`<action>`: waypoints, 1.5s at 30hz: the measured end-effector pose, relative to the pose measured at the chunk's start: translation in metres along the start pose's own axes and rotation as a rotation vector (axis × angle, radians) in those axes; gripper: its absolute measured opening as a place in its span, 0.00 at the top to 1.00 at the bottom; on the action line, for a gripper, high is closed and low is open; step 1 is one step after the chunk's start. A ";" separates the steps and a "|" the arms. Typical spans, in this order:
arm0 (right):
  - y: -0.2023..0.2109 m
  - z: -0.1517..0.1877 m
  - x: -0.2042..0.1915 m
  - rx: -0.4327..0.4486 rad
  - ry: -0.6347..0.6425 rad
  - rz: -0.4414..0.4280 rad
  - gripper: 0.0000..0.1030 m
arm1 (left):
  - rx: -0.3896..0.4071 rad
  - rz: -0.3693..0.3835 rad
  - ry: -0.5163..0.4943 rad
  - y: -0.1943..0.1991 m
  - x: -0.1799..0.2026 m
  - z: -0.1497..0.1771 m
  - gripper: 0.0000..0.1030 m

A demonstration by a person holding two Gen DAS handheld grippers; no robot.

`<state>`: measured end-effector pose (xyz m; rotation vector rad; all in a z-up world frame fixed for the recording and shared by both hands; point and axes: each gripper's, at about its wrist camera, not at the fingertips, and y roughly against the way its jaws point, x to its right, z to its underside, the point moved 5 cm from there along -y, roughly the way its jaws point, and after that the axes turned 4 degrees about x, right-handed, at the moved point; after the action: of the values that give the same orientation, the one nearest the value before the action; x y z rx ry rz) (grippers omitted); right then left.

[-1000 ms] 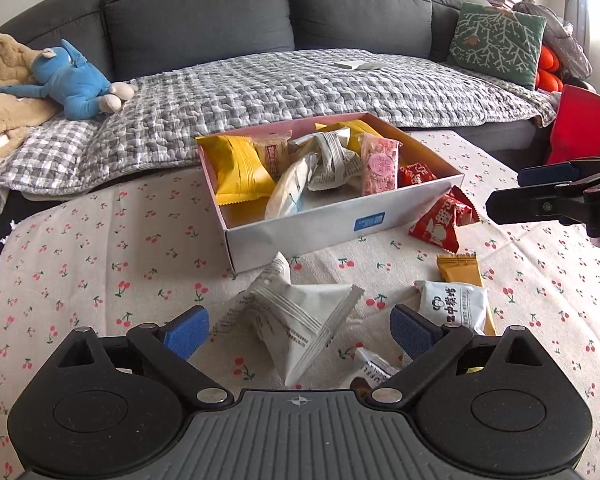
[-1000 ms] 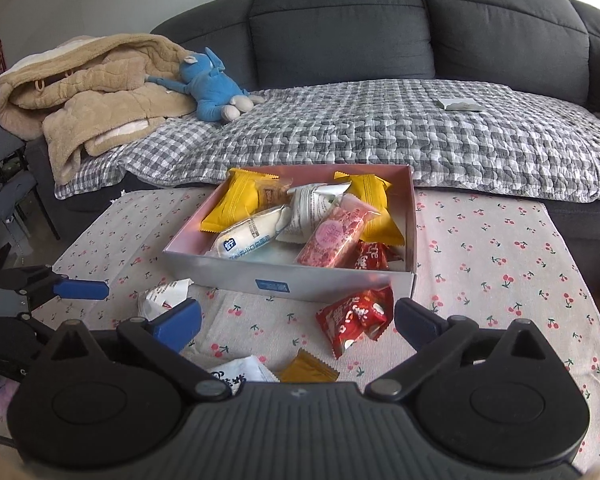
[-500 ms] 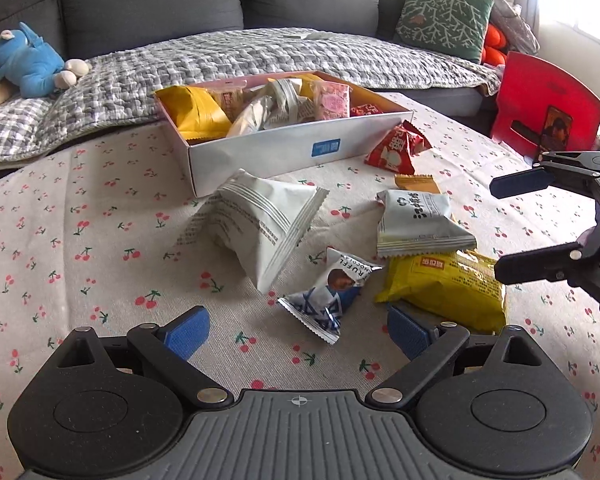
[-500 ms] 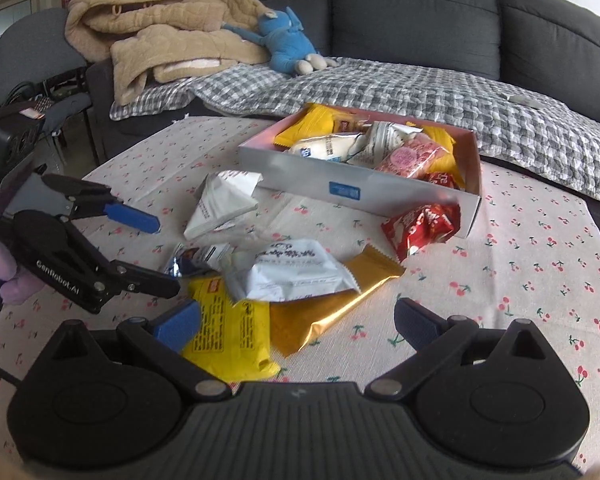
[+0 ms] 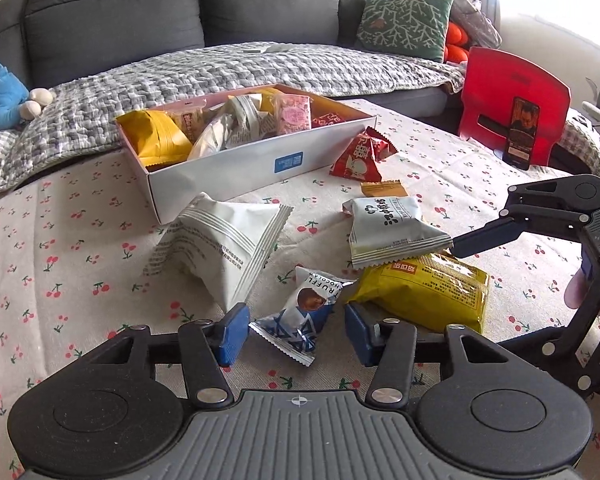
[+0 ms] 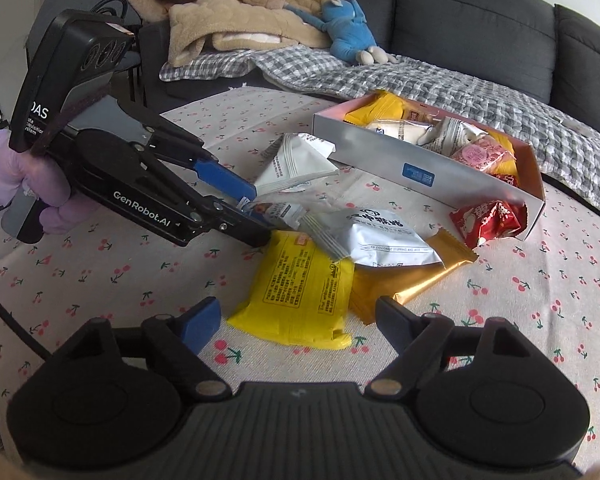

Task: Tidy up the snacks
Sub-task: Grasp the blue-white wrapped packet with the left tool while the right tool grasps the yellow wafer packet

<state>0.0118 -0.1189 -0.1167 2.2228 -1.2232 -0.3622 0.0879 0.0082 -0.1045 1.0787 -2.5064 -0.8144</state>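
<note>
On the desk, near side of the box: left tongs have just been closing around the truffle packet, pads not touching it yet. Right tongs also closing, straddling the yellow packet, still spread. Centre each packet between the pads, squeeze the body not the crimped edge, lift clear of the neighbouring white packet, then drop into the box.

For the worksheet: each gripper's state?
Left gripper: open, just closing around blue foil truffle packet.
Right gripper: open, just closing, astride yellow plastic packet.
</note>
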 end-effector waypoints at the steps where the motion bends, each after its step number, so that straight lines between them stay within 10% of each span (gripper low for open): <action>1: -0.001 0.000 0.000 0.000 0.000 -0.001 0.26 | -0.001 0.003 0.000 -0.001 0.000 -0.001 0.52; 17: 0.001 -0.003 0.005 -0.021 0.042 -0.004 0.41 | -0.032 0.066 0.025 -0.008 0.010 -0.005 0.51; 34: -0.002 -0.005 0.016 -0.029 -0.012 0.009 0.35 | -0.025 0.054 0.008 -0.014 0.020 -0.009 0.49; 45: -0.001 -0.007 0.017 -0.021 -0.010 0.005 0.45 | -0.017 0.008 -0.046 -0.013 0.030 -0.013 0.73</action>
<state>0.0255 -0.1299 -0.1113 2.2027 -1.2243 -0.3824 0.0810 -0.0260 -0.1004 1.0548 -2.5351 -0.8666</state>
